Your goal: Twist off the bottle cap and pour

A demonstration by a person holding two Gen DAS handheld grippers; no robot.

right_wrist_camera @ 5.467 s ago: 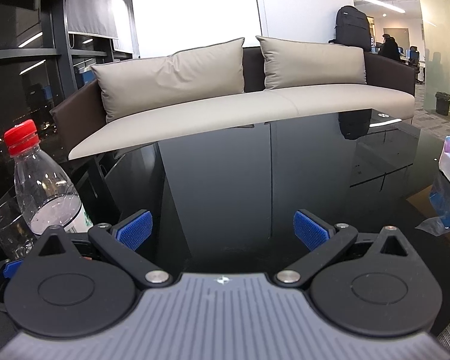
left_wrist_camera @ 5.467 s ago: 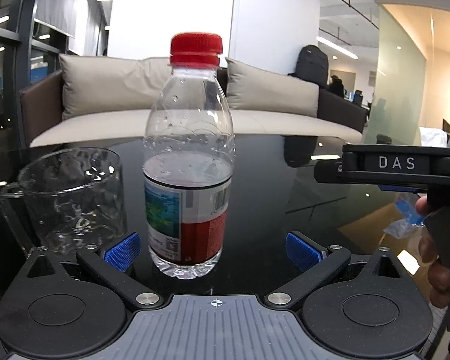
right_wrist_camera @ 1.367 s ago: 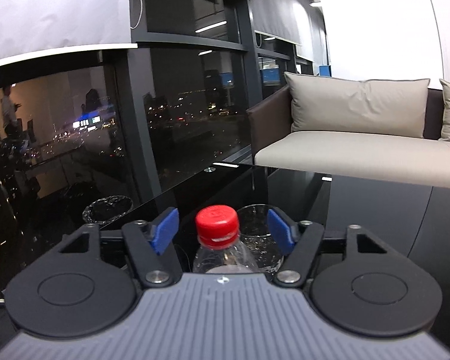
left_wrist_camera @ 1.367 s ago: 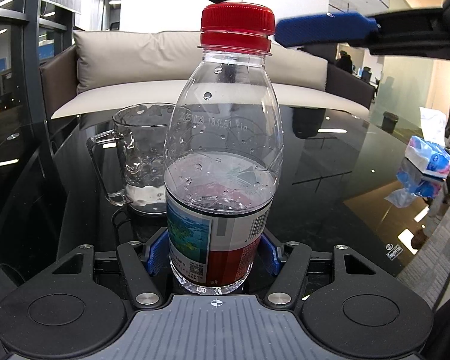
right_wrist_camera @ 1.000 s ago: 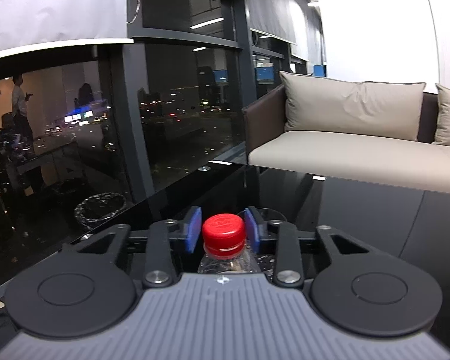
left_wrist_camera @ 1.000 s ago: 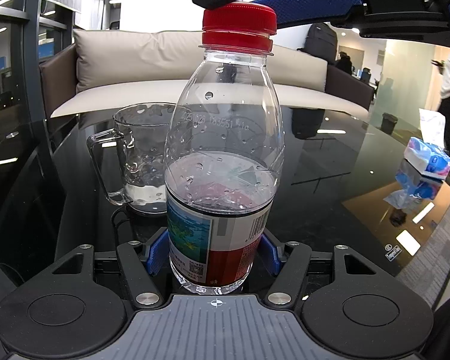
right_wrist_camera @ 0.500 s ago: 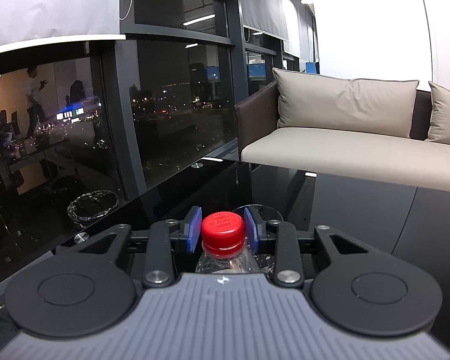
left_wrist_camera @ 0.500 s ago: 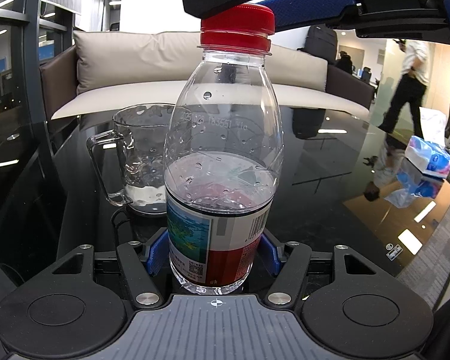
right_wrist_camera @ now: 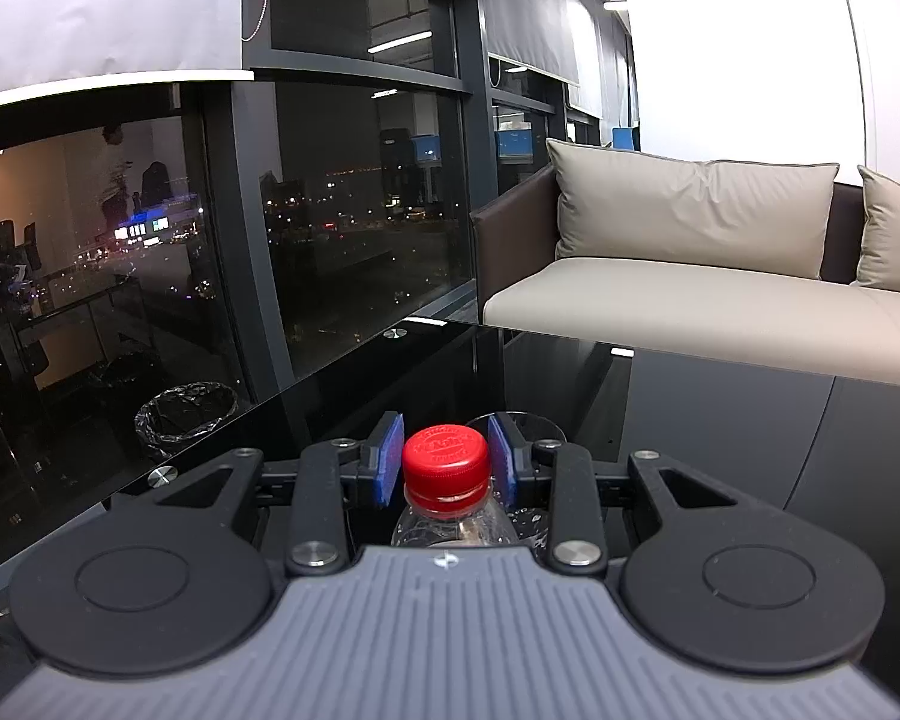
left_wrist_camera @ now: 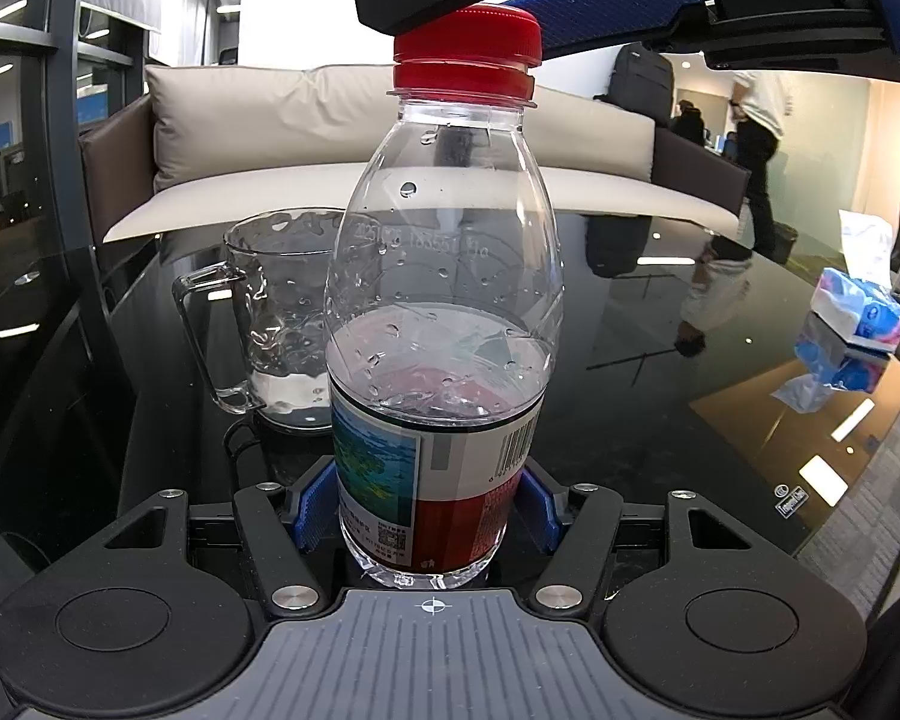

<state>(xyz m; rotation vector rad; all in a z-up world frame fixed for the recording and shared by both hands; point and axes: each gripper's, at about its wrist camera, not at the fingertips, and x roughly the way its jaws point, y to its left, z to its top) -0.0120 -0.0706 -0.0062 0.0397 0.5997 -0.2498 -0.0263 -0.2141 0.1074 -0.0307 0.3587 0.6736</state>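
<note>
A clear plastic bottle (left_wrist_camera: 444, 324), half full of water, stands upright on the black glass table (left_wrist_camera: 660, 396). My left gripper (left_wrist_camera: 429, 510) is shut on its labelled lower body, one blue pad at each side. The red cap (left_wrist_camera: 467, 45) sits on the neck, and my right gripper (right_wrist_camera: 446, 459) is shut on the cap (right_wrist_camera: 446, 456), coming in over it from the upper right in the left wrist view. A glass mug (left_wrist_camera: 270, 324) with a little water at its bottom stands just behind the bottle on the left, handle to the left.
A tissue pack (left_wrist_camera: 858, 324) lies at the table's right edge. A beige sofa (left_wrist_camera: 390, 138) stands past the far edge, dark windows (right_wrist_camera: 330, 210) to the left. A person (left_wrist_camera: 756, 138) walks in the background on the right.
The right gripper, which was open around the cap, closed onto it about a second ago and has turned slightly with it. The bottle and left gripper stayed put. A person walked through the background.
</note>
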